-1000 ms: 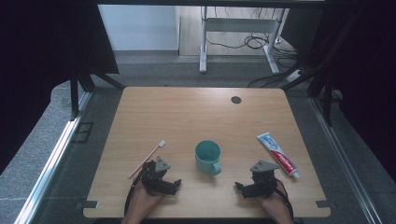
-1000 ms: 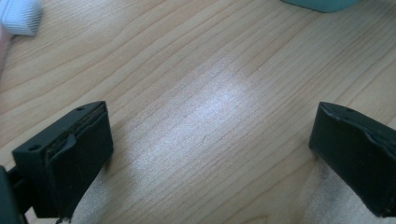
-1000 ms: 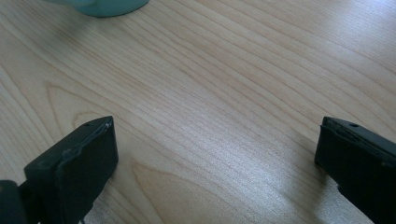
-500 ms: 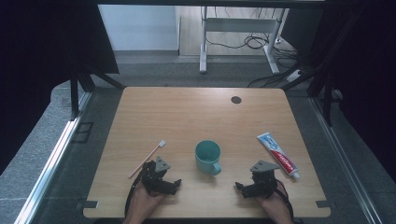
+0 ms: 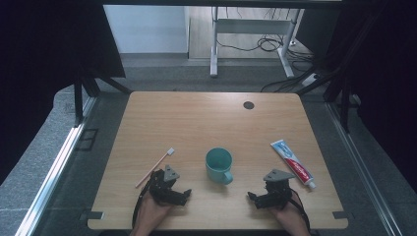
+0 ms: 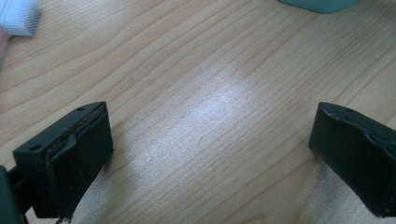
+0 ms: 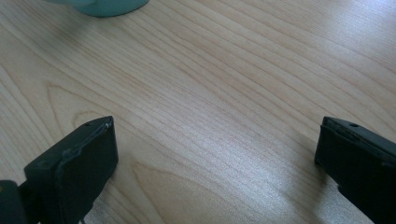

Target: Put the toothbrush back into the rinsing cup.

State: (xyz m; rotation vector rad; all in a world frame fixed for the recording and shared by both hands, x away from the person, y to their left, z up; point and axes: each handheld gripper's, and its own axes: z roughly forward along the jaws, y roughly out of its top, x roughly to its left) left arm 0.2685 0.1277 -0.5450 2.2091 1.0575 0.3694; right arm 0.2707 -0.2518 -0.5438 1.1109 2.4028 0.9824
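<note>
1. Even overhead light is falling on the table (image 5: 196, 123); the surroundings are lying dark.
2. A soft glare patch is showing on the wood in the left gripper view.
3. Near objects at the gripper views' top edges are blurring.

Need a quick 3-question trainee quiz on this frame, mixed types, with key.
1. True or false: the left gripper has its jaws shut on the toothbrush.
2. Which thing stands between the two grippers on the table? A) toothpaste tube B) teal cup C) a plate
3. Fill in: the toothpaste tube lies nearest the ____ gripper.

Key:
1. False; its jaws are wide open over bare wood, and the toothbrush lies apart.
2. B, the teal cup.
3. Right; the right gripper also has open jaws.
</note>
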